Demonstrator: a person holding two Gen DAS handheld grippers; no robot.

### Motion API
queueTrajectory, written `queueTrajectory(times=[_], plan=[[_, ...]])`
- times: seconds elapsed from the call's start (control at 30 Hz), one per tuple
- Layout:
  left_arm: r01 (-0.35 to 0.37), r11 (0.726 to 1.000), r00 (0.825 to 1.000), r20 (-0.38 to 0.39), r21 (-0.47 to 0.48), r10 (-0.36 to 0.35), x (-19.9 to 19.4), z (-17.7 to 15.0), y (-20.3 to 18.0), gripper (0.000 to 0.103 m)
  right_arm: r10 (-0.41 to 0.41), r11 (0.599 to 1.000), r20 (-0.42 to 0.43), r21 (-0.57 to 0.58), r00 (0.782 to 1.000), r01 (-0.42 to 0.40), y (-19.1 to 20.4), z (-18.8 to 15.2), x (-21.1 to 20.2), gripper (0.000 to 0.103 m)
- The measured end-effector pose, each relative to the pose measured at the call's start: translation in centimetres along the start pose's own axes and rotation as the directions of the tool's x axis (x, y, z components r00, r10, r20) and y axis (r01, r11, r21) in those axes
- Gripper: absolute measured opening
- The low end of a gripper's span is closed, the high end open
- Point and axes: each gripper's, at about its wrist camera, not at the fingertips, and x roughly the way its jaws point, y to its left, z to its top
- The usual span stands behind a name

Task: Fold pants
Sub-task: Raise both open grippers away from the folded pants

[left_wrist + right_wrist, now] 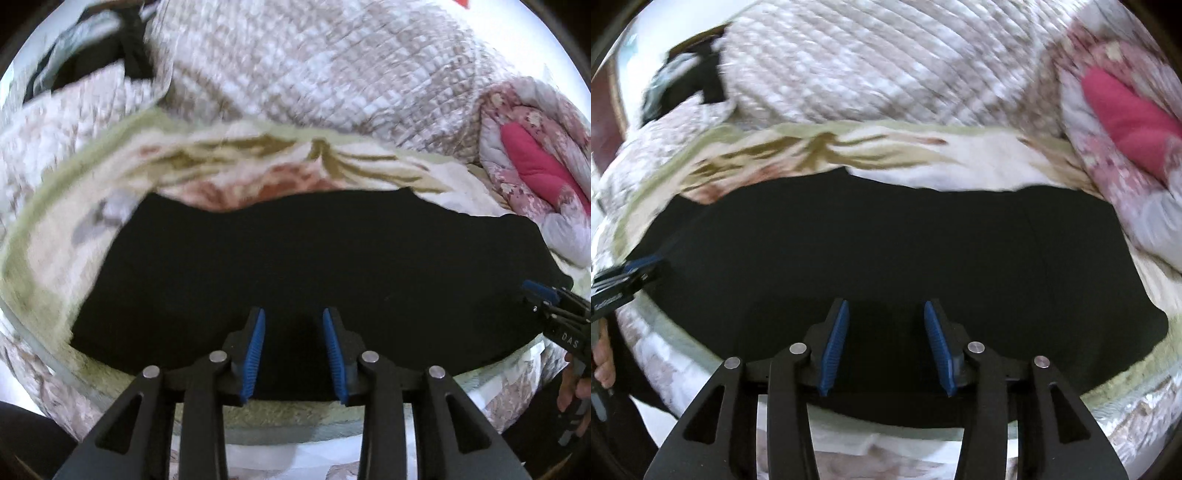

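Observation:
Black pants (295, 266) lie flat in a wide folded band across a floral blanket (258, 158) on a bed. My left gripper (293, 314) hovers over the near edge of the pants, its blue pads apart and nothing between them. The right wrist view shows the same black pants (886, 251) under my right gripper (886, 306), which also stands open and empty above the near edge. The right gripper (543, 291) appears at the right edge of the left wrist view. The left gripper (639, 267) shows at the left edge of the right wrist view.
A quilted beige cover (314, 66) is heaped behind the blanket. A pink flowered quilt (532, 162) is bundled at the right. Dark clothing (96, 70) lies at the far left. A hand (572, 391) holds the right gripper's handle. The bed's front edge runs below the pants.

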Motion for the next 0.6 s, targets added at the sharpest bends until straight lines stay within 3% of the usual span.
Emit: queueTrajectory(times=[0.17, 0.23, 0.4, 0.53, 0.6], plan=[[0.013, 1.000, 0.998, -0.063, 0.023, -0.011, 1.3, -0.7, -0.9, 0.038, 0.010, 0.992, -0.020, -0.125, 1.000, -0.013, 2.8, -1.1, 1.1, 0.045], [0.002, 0.999, 0.999, -0.054, 0.039, 0.001, 1.3, -0.9, -1.2, 0.038, -0.016, 0.985, -0.005, -0.172, 1.000, 0.015, 3.4, -1.5, 1.2, 0.048], [0.006, 0.999, 0.999, -0.053, 0.038, -0.004, 1.4, -0.8, -1.1, 0.040, -0.013, 0.990, -0.006, -0.138, 1.000, 0.012, 2.9, -1.2, 1.1, 0.052], [-0.029, 1.000, 1.000, -0.013, 0.001, 0.029, 0.7, -0.5, -0.2, 0.040, -0.018, 0.994, 0.039, -0.109, 0.999, 0.022, 2.4, -1.0, 0.1, 0.052], [-0.040, 0.999, 0.999, -0.028, -0.019, 0.040, 1.1, -0.5, 0.3, 0.041, -0.029, 0.994, 0.022, -0.100, 0.999, 0.031, 2.1, -0.9, 0.5, 0.052]])
